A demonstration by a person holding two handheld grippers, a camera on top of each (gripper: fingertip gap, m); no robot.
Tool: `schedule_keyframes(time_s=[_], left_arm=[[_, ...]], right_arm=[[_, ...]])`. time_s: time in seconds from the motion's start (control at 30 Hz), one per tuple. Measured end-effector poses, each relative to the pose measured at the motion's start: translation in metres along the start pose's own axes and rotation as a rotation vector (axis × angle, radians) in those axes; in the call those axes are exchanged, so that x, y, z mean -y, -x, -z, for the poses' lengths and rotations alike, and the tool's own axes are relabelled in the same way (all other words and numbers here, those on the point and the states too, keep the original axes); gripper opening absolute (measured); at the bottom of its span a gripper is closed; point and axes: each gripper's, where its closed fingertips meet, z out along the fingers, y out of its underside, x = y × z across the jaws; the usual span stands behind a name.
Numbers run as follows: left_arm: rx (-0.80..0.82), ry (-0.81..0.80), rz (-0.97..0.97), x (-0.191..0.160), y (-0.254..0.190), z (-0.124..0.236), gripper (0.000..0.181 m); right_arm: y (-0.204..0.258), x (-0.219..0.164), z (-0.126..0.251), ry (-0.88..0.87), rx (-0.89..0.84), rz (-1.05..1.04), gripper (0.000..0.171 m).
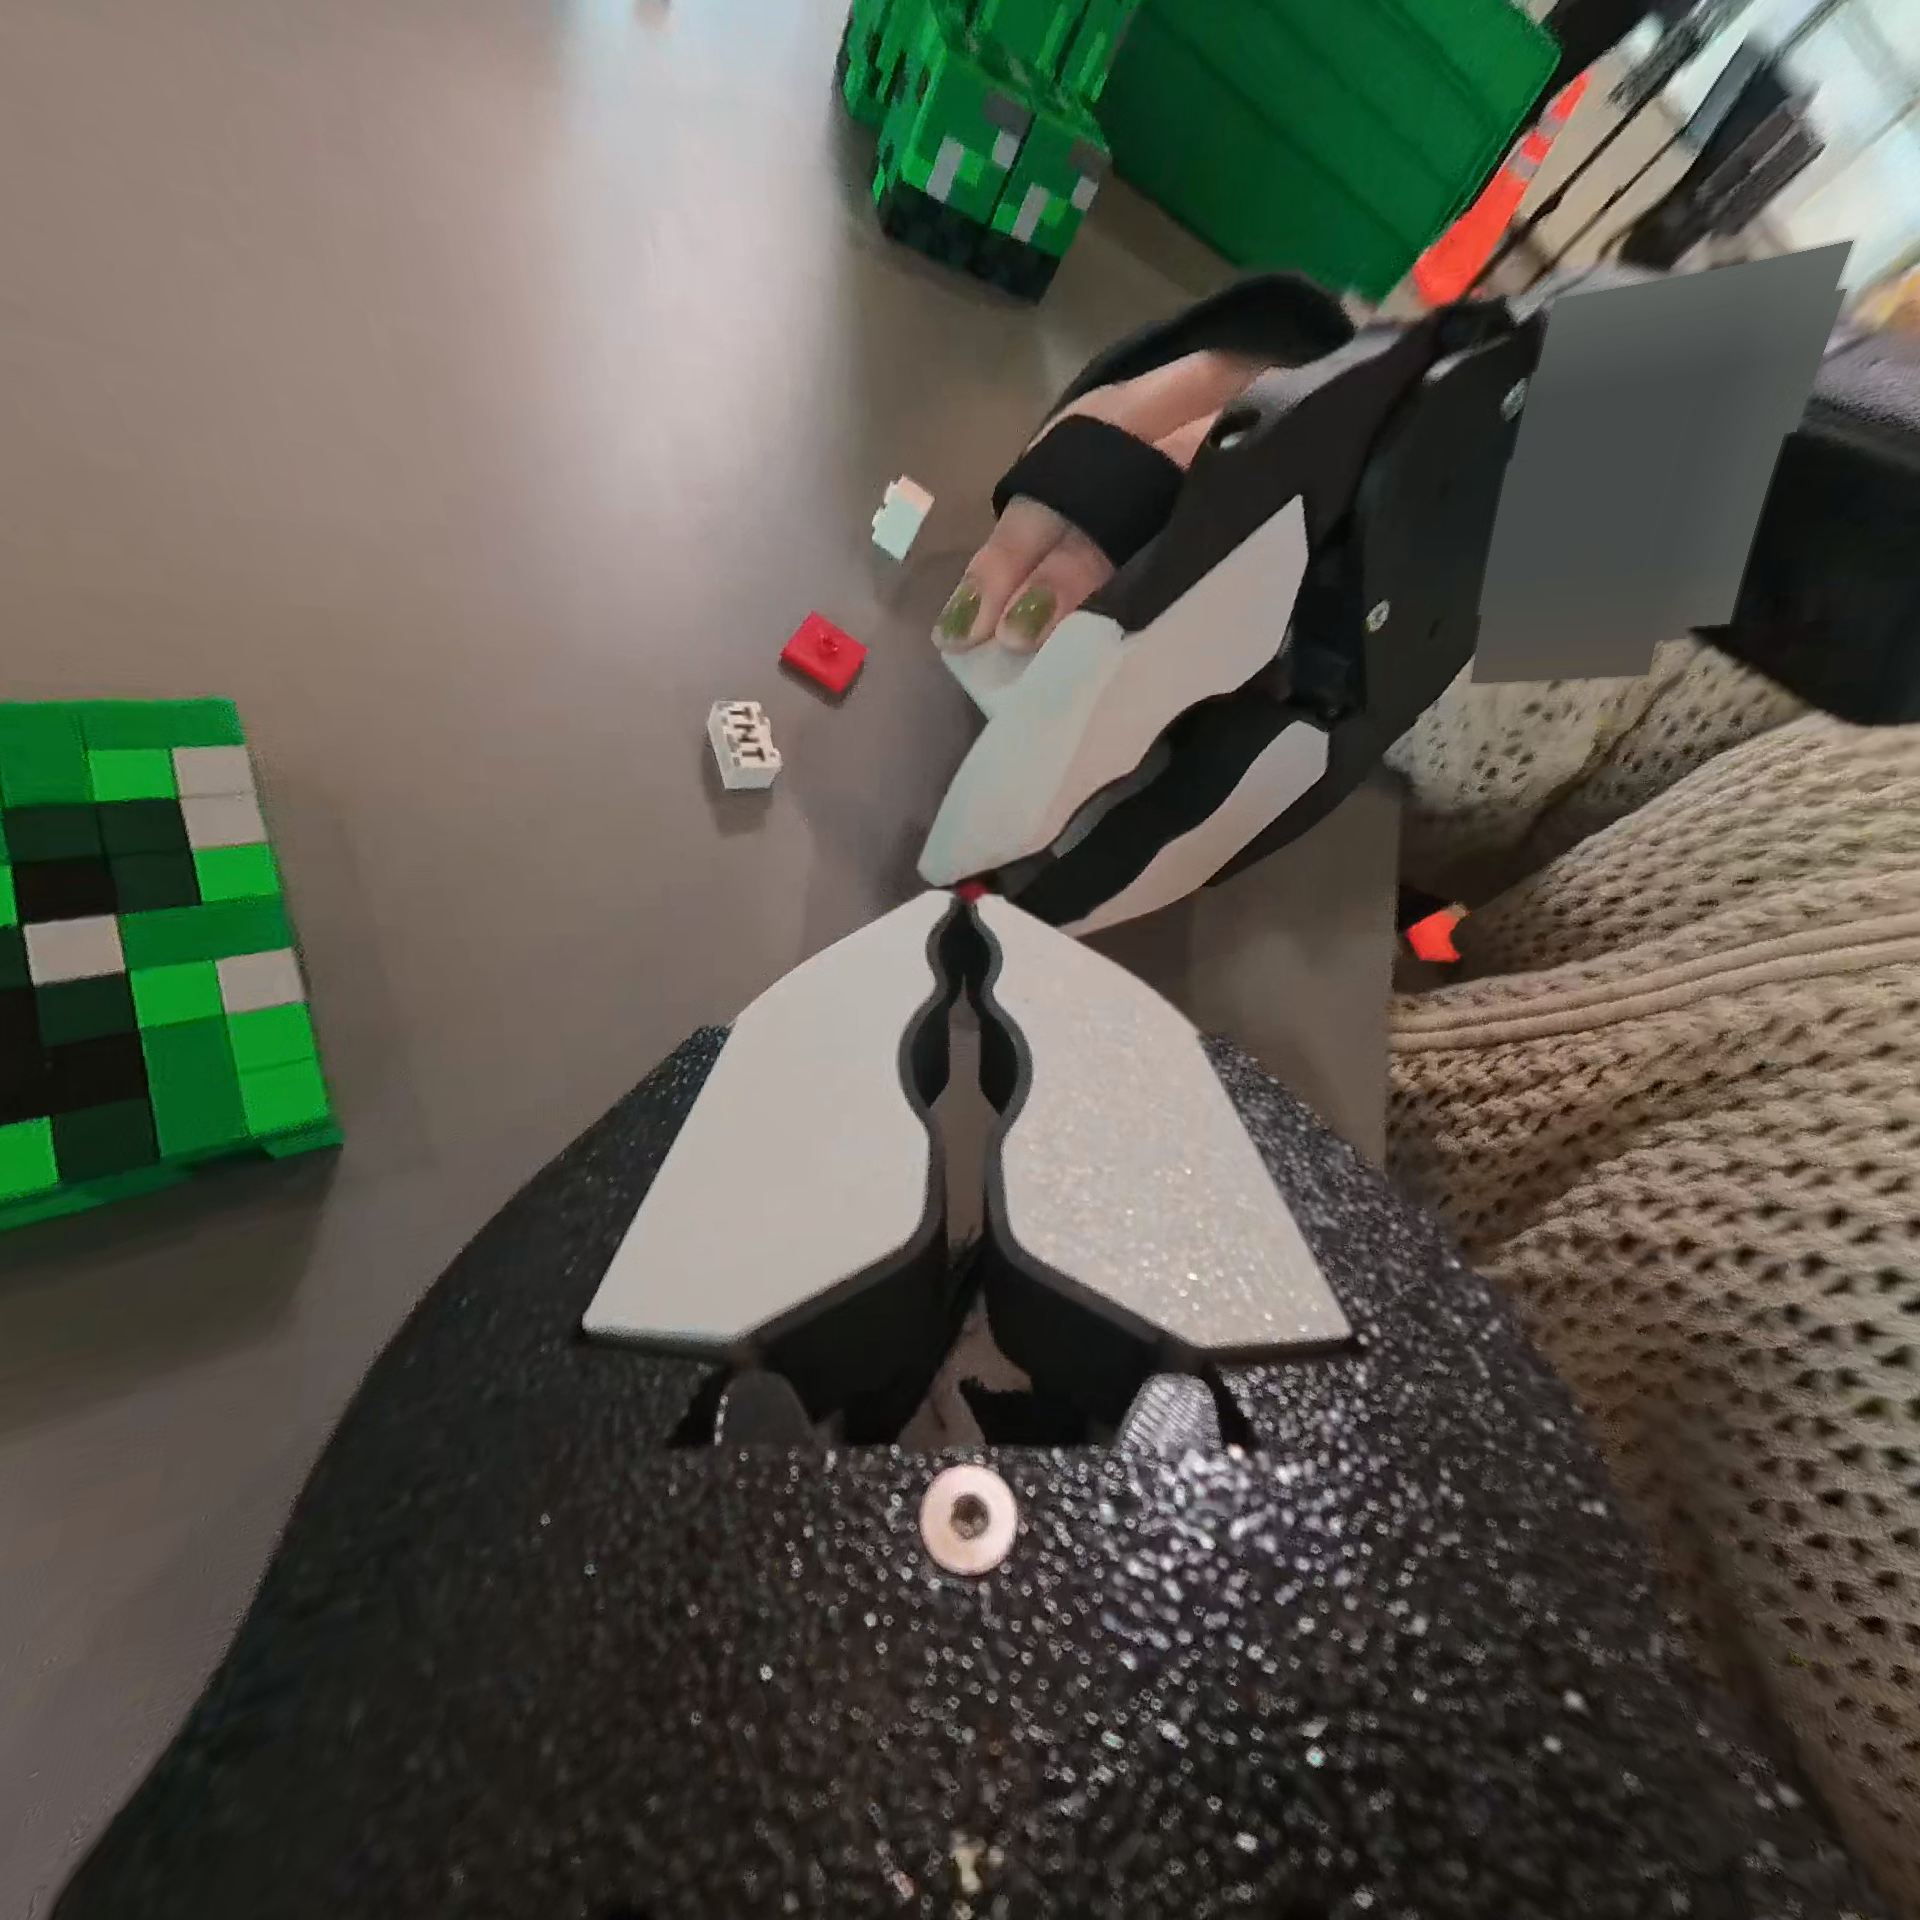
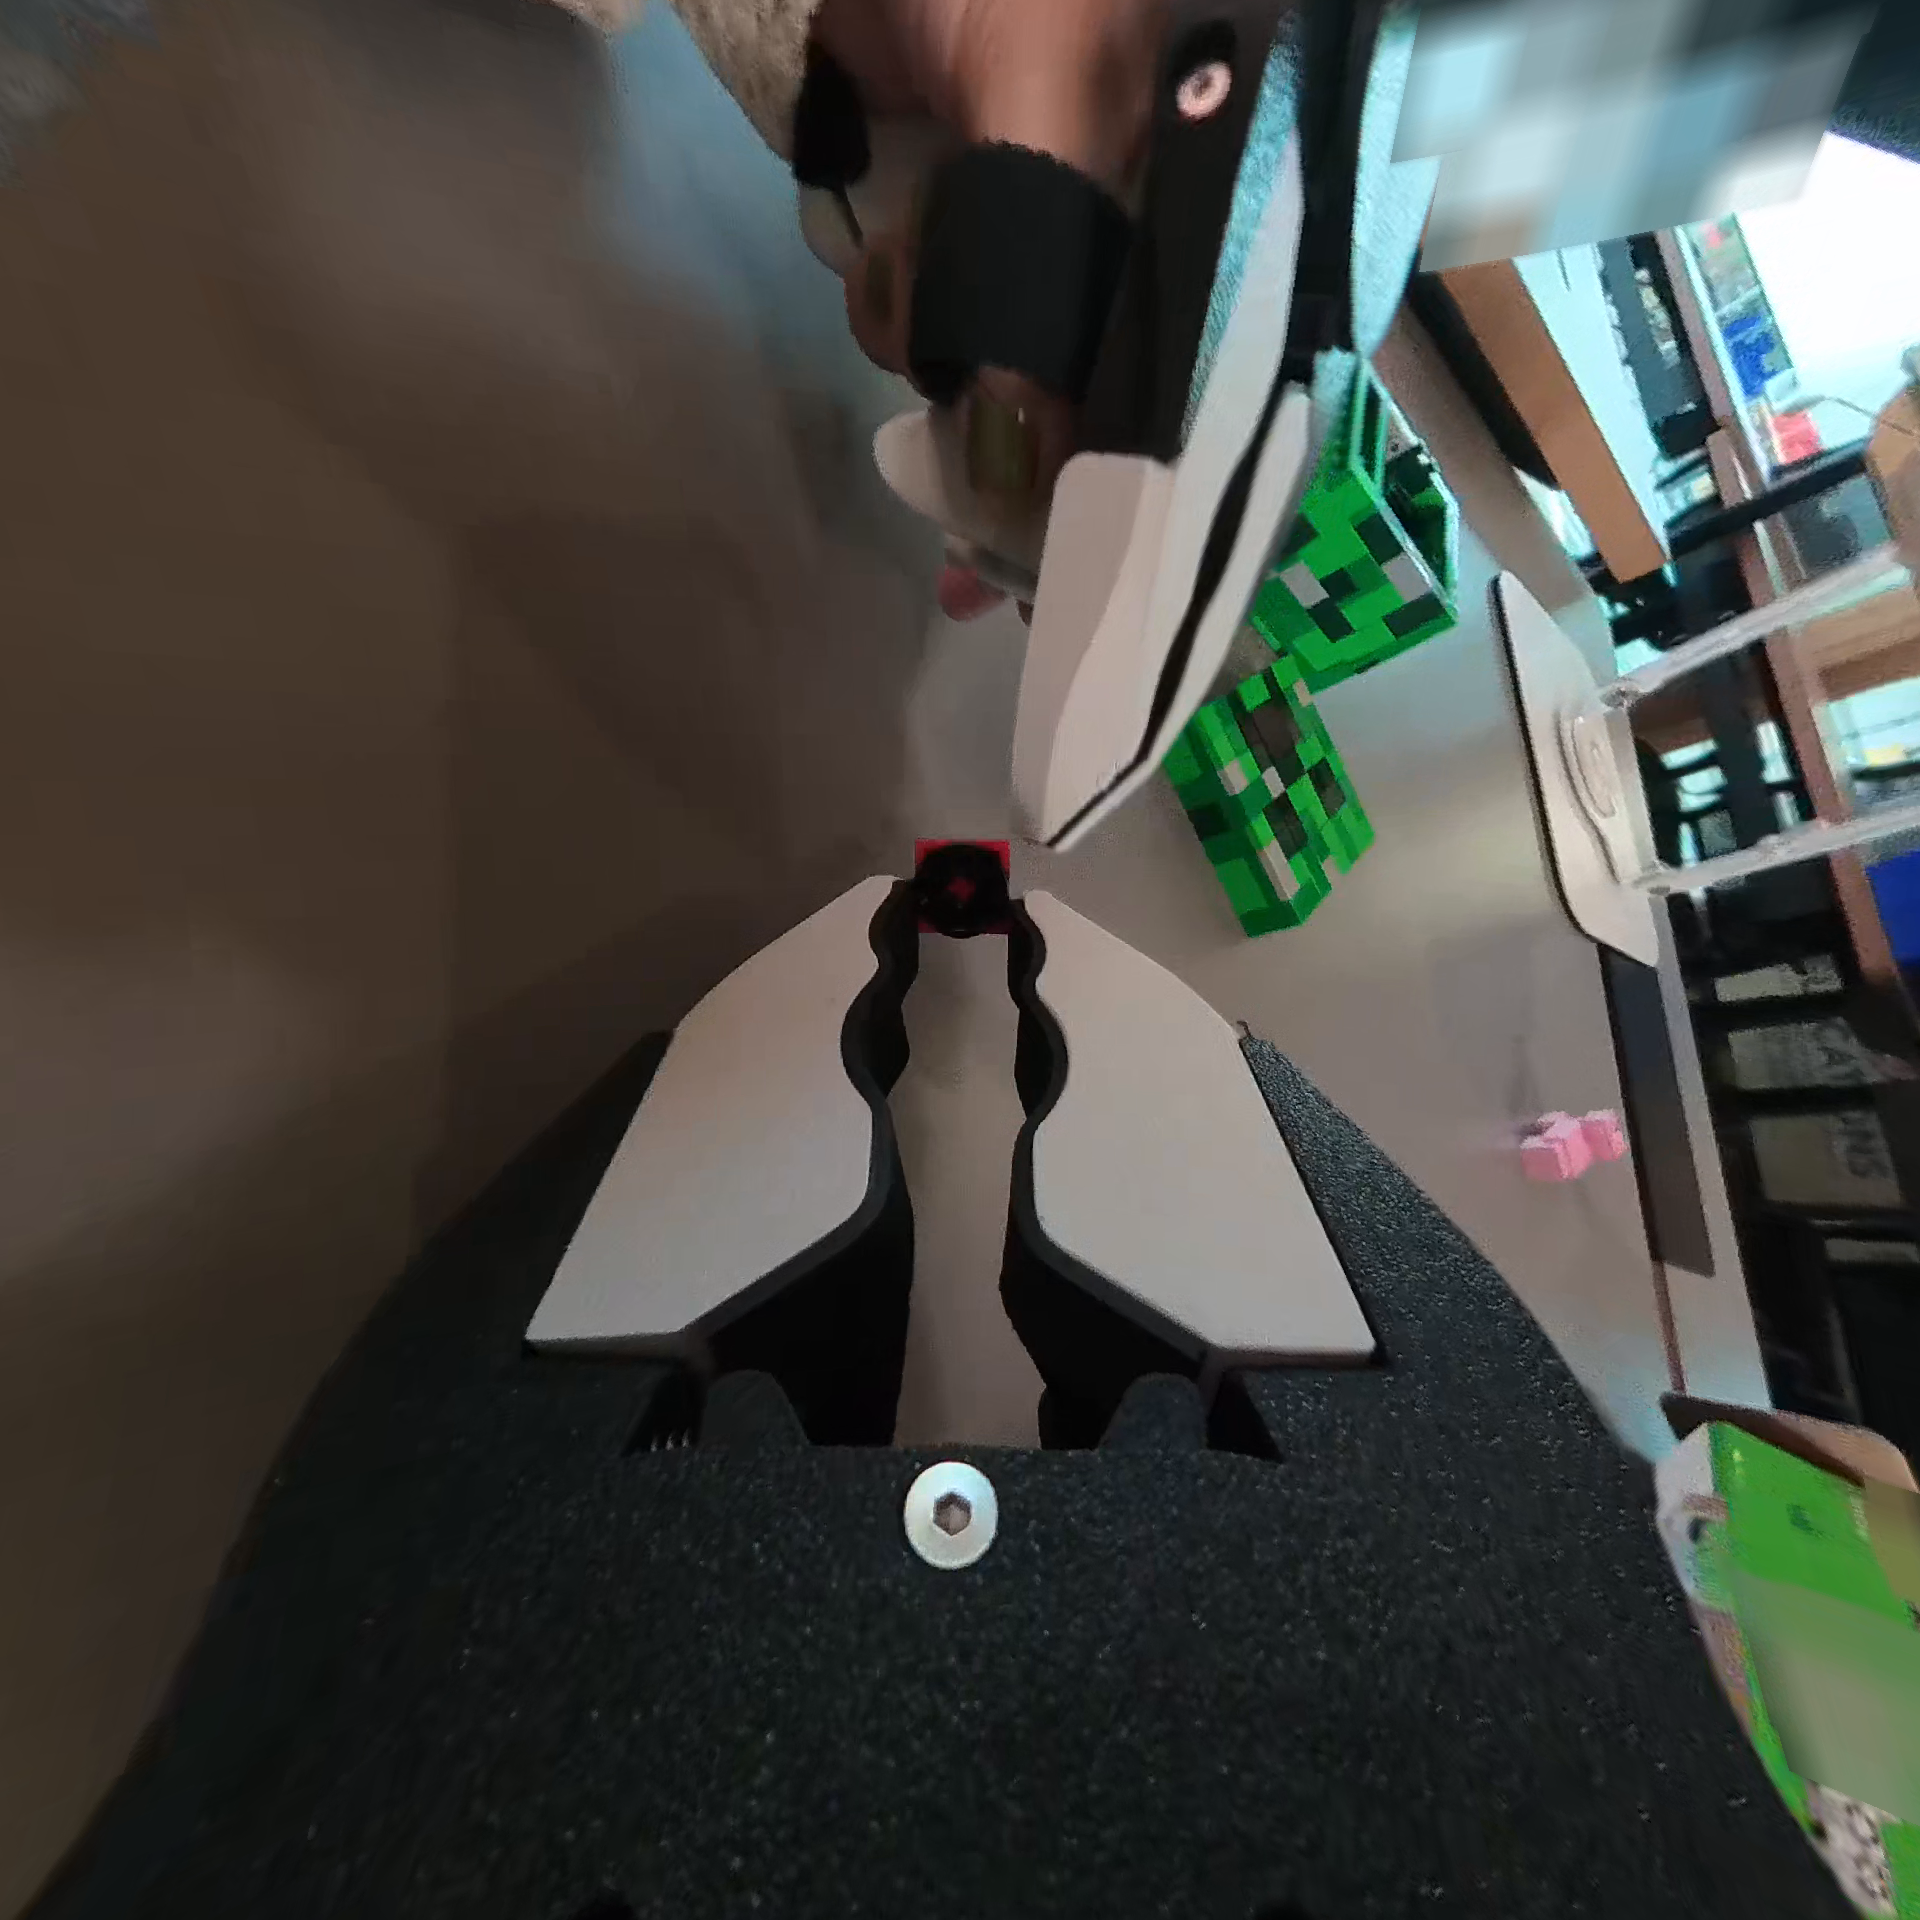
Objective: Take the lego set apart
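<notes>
A small red lego piece (image 2: 992,854) with a black round underside sits between the tips of my right gripper (image 2: 961,894), which is shut on it above the grey table. In the left wrist view only a red speck of the piece (image 1: 971,890) shows where the two grippers meet tip to tip. My left gripper (image 1: 958,906) is shut, with its tips against the piece; I cannot tell if it pinches an edge. The right gripper (image 1: 966,881) comes in from the upper right, held by a hand (image 1: 997,613). The left gripper (image 2: 1044,836) comes in from above in the right wrist view.
On the table lie a red plate (image 1: 824,649), a white printed brick (image 1: 745,743) and a pale piece (image 1: 902,516). A green pixel panel (image 1: 156,956) lies left, green block figures (image 1: 977,156) and a green box (image 1: 1320,135) behind. A knitted sleeve (image 1: 1662,1143) is at right. A pink piece (image 2: 1569,1143) and a monitor base (image 2: 1579,748) are nearby. Left and right tips are no more than a few centimetres apart. Both grippers' tips are roughly 6 centimetres from the white printed brick (image 1: 745,743).
</notes>
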Motion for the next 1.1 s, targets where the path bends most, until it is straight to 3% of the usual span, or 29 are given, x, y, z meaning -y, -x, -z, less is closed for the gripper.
schedule_keyframes(time_s=[0.03,0.27,0.5,1.1], left_arm=[[-0.021,-0.032,0.03,0.003,-0.001,0.002,0.0],[-0.127,-0.032,0.12,-0.001,-0.005,-0.004,0.004],[-0.183,0.002,0.209,-0.004,-0.004,-0.007,0.003],[-0.233,0.007,0.302,-0.003,-0.004,-0.01,0.0]], right_arm=[[-0.001,-0.001,0.001,-0.002,-0.006,-0.007,0.016],[0.001,-0.006,0.002,0.056,0.018,-0.014,0.016],[0.003,-0.007,0.004,0.045,0.084,-0.162,0.016],[0.001,-0.009,0.005,0.039,0.07,-0.136,0.016]])
